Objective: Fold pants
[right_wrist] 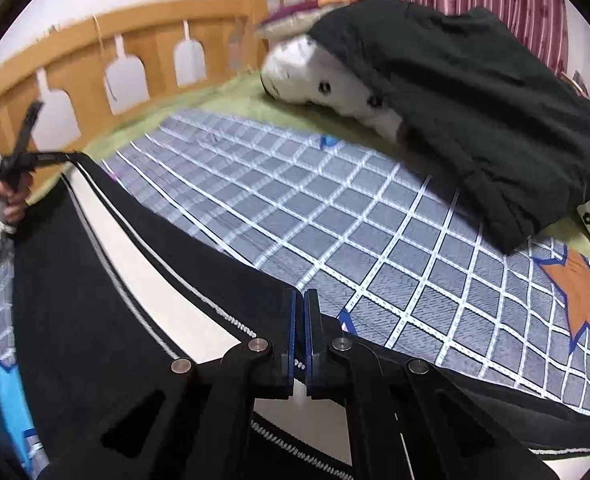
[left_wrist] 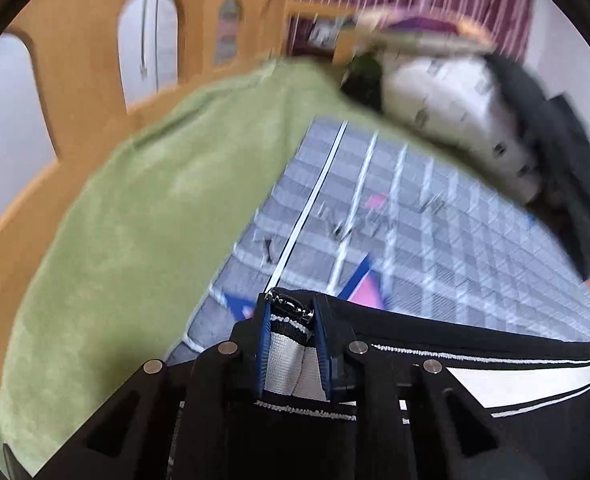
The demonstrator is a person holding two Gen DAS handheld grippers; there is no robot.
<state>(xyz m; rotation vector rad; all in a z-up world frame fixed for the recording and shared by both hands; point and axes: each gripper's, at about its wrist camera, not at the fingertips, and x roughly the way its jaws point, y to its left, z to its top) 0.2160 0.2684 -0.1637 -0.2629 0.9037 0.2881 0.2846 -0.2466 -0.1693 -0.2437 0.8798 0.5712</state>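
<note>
Both cams sit just behind own fingers, tilted down over the bed, very near the pants (right_wrist: 107, 264). Left cam faces the headboard (left_wrist: 75, 92) at 10 o'clock, dark pile (left_wrist: 567, 168) at 2. Right cam faces the dark pile (right_wrist: 455, 100) at 1, headboard (right_wrist: 135, 52) at 10, left gripper (right_wrist: 61, 156) at 9. Shared: checked blanket (right_wrist: 375, 220), headboard, pile, pants.

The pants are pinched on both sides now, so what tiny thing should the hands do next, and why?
Probably lift both ends a little and carry them forward over the checked blanket. The left gripper and the right gripper each have their jaws shut on the edge of the black pants, stretched between them, so a fold looks ready.
</note>
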